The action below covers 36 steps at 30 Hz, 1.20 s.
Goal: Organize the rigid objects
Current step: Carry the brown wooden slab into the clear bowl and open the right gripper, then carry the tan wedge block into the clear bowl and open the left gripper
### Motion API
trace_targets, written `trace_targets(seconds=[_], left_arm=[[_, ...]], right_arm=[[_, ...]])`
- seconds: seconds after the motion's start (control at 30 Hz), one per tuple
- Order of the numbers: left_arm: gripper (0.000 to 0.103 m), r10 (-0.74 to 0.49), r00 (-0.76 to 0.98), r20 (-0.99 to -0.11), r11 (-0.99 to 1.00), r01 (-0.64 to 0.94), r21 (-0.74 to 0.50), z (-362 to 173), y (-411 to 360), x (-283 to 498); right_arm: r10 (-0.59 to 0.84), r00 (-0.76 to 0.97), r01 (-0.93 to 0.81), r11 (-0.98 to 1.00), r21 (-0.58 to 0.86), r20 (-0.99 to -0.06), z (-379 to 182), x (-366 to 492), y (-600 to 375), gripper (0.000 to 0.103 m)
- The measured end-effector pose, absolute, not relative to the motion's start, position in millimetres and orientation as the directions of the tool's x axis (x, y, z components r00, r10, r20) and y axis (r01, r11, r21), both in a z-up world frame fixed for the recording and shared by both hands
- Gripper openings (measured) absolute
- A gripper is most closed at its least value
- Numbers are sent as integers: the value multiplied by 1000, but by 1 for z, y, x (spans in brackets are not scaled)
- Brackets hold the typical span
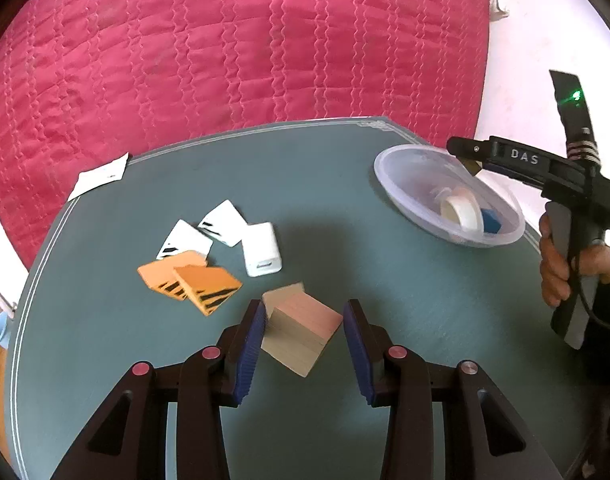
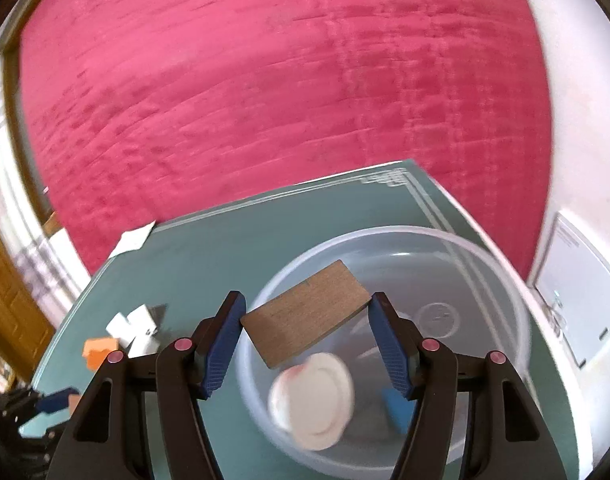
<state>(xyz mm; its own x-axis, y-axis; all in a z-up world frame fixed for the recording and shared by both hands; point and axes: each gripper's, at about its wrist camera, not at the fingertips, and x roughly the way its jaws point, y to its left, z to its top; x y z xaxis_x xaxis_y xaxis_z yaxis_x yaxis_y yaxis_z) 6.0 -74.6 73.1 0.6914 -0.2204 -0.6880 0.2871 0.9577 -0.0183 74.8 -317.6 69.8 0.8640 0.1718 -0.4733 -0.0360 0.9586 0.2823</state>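
Left gripper [image 1: 303, 334] clamps a wooden block [image 1: 301, 330] above the table [image 1: 385, 300]. Right gripper [image 2: 305, 330] clamps a brown board [image 2: 307, 314] over the clear bowl [image 2: 501, 280].

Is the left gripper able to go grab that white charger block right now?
Probably not yet. The left gripper is shut on a wooden block, so its jaws are occupied. The white charger block itself lies uncovered on the table just ahead.

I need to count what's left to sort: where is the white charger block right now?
In the left wrist view the white charger block stands on the green table, left of centre, beside the white striped cards and behind the wooden block.
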Motion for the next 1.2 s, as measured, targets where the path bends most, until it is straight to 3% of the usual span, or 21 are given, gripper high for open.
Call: trace_targets(seconds=[0.33,0.5,0.6,1.2], left_arm=[[43,-256,703,-664,949,315,-33,86,-92,16],[43,-273,703,-657,943,332,-37,91,-101,23],[43,-282,702,-654,939,342,-37,93,-106,29],[43,-327,695,-641,909,416,-12,100,-161,66]], right_arm=[[16,881,139,947,291,-473,70,78,-354,65],[8,882,148,944,294,-471,68,80,-355,67],[-12,889,159,945,285,-457,69,77,-353,75],[-140,905,292,891,348,-402,75,64,-380,75]])
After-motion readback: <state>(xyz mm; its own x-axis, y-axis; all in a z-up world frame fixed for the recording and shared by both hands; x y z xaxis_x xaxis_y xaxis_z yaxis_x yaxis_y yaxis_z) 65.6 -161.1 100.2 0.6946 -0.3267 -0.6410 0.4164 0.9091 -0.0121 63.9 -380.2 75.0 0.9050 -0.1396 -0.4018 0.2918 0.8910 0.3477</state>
